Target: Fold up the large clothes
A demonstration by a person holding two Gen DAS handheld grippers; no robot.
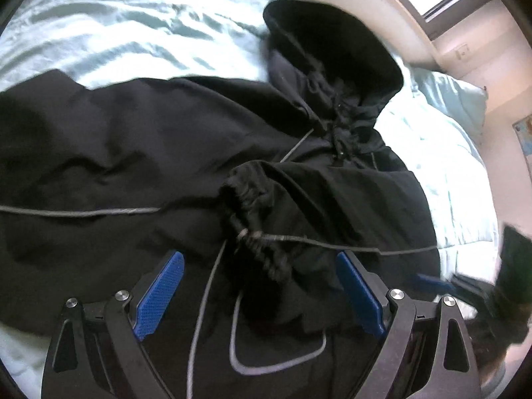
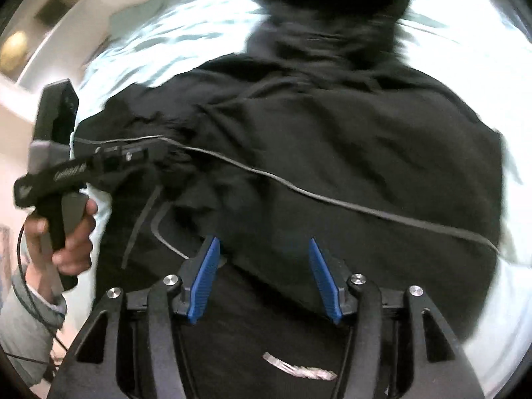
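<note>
the black hooded jacket (image 1: 139, 153) lies spread on the pale blue bed sheet (image 1: 109, 36), hood (image 1: 335, 50) at one o'clock. your left gripper (image 1: 262, 286) hangs open over the elastic cuff (image 1: 246, 206) of the folded-in sleeve; the right gripper (image 2: 264, 274) is open too, empty. flatten the sleeve before folding further.

One black hooded jacket (image 1: 166, 153) lies spread on one bed with a pale blue sheet (image 1: 126, 36). It has one hood (image 1: 332, 53) at the far end and one elastic cuff (image 1: 246, 212) showing near the middle (the other sleeve end cannot be made out). One pale blue pillow (image 1: 455, 99) sits far right. Two grippers appear: the left gripper (image 1: 259, 292) and the right gripper (image 2: 264, 276), each with two blue pads. One hand (image 2: 69, 232) is visible.
</note>
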